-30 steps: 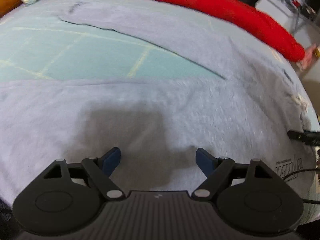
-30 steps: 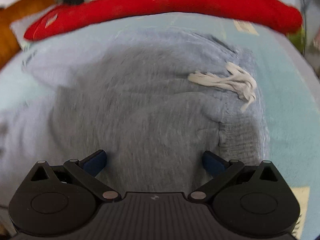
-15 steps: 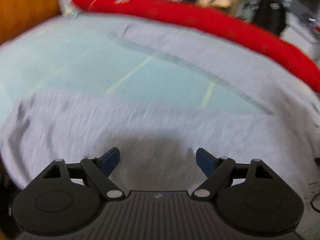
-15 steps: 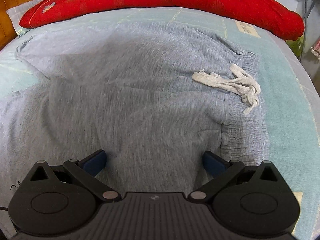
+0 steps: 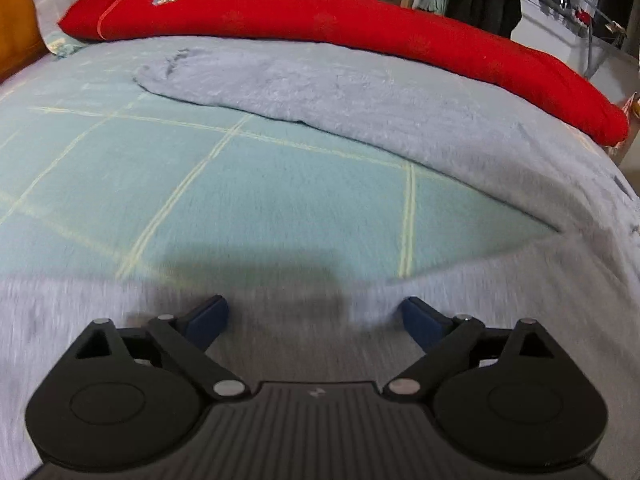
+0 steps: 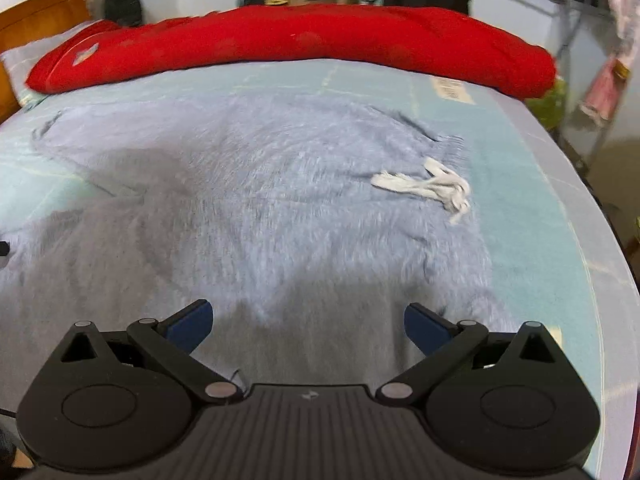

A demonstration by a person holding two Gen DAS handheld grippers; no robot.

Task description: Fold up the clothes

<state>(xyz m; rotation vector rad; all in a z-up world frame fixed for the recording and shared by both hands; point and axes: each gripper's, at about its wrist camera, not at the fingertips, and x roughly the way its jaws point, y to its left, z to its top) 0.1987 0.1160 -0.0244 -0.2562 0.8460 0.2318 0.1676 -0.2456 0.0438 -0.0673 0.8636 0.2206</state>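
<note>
While grey sweatpants [image 6: 260,216] cover the bed [image 5: 240,184], nothing contains anything.

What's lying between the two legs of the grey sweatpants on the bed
Only bare sheet: in the left wrist view, a wedge of teal bedsheet with pale yellow lines separates the two legs of the grey sweatpants. Nothing lies on it.

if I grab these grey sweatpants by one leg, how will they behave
The sweatpants will probably go floppy: they lie flat and creased on the bed. The fuzzy knit looks thick, so likely grippy, with some weight. The loose drawstring would probably dangle. Both the left gripper and right gripper are open over the fabric.
</note>
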